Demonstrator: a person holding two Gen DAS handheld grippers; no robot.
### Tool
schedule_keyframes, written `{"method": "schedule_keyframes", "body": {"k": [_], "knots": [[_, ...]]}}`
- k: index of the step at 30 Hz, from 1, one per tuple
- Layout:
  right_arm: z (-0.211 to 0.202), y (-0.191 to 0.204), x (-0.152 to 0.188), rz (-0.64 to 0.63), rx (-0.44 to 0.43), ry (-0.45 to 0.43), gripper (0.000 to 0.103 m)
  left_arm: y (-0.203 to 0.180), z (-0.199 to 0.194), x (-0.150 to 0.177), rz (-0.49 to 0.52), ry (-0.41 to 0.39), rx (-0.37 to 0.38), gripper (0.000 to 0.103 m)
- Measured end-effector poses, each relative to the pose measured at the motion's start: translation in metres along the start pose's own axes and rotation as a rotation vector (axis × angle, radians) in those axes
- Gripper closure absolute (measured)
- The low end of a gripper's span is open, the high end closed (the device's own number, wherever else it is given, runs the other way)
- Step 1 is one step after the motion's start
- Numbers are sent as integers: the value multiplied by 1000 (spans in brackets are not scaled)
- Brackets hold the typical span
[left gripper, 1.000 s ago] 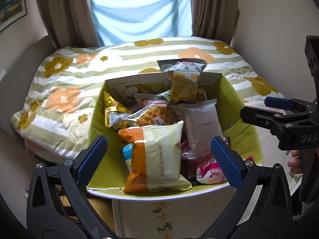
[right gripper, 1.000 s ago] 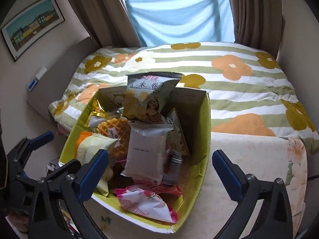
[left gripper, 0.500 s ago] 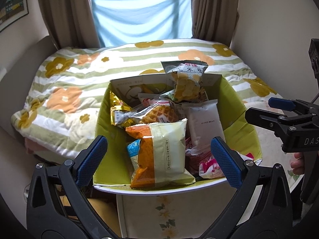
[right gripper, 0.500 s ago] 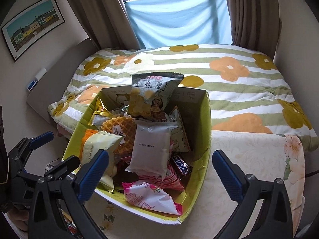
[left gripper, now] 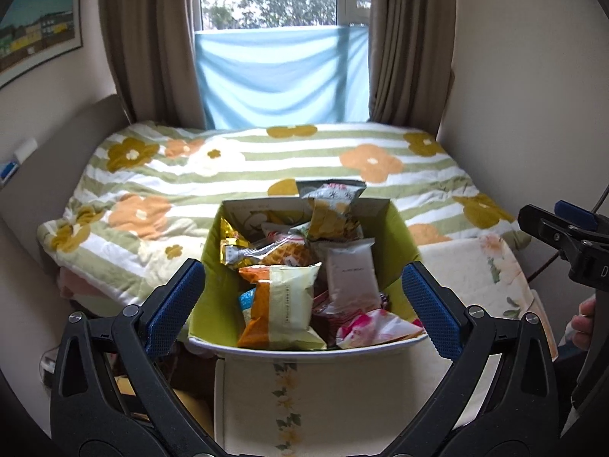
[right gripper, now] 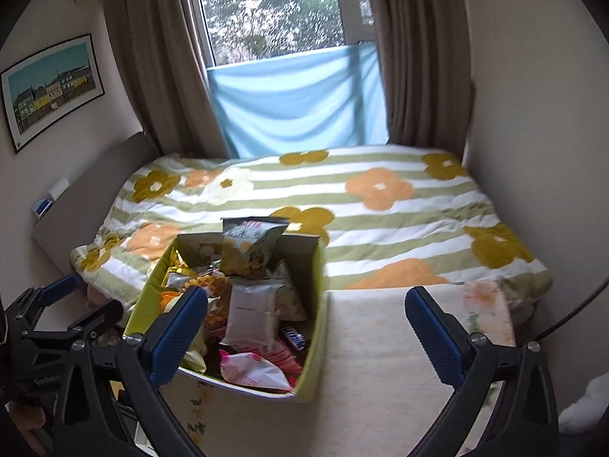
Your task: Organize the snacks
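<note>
A green cardboard box (left gripper: 399, 243) (right gripper: 316, 304) full of snack packets stands on a cream flowered tablecloth (left gripper: 342, 392) (right gripper: 380, 346). In it are an orange and cream packet (left gripper: 283, 304), a white packet (left gripper: 352, 276) (right gripper: 251, 314), a pink packet (left gripper: 375, 325) (right gripper: 253, 371), a waffle packet (left gripper: 279, 253) and an upright grey packet (left gripper: 335, 205) (right gripper: 253, 245). My left gripper (left gripper: 302, 304) is open and empty, in front of and above the box. My right gripper (right gripper: 304, 333) is open and empty, to the box's right.
A bed with a striped flowered blanket (left gripper: 243, 175) (right gripper: 380, 205) lies behind the box. Brown curtains (left gripper: 152, 42) and a blue cloth (left gripper: 281, 76) frame the window. A picture (right gripper: 49, 83) hangs on the left wall. The cloth-covered surface extends right of the box.
Both grippers have drawn back and risen away from the box, which now looks smaller and lower in both views. Both stay open and empty.
</note>
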State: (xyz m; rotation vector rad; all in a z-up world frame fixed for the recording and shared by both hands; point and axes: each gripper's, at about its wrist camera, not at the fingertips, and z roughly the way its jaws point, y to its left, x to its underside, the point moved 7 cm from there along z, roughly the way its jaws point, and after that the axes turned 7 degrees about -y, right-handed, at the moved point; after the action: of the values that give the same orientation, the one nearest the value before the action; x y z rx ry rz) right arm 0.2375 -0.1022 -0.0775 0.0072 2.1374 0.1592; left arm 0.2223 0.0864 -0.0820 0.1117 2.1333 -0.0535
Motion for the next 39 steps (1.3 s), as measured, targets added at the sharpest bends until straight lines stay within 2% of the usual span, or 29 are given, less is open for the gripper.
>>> {"method": "schedule_keyframes", "body": {"k": [7,13,21,39], "knots": [[-69,-35,9,-52,86,-63,0,-37,-64,4,-23,-87,-9,0],[-104,-53,31,-55,116,-80,0,-57,-98,21,-16,-119,-23,0],[-122,-62,45,-40,126,-90,0,-71,-115,31,-7,-128,-18,0],[-129,-61,42,-68,136,-117,0,-75,-122,31,-18,-144,-21,0]]}}
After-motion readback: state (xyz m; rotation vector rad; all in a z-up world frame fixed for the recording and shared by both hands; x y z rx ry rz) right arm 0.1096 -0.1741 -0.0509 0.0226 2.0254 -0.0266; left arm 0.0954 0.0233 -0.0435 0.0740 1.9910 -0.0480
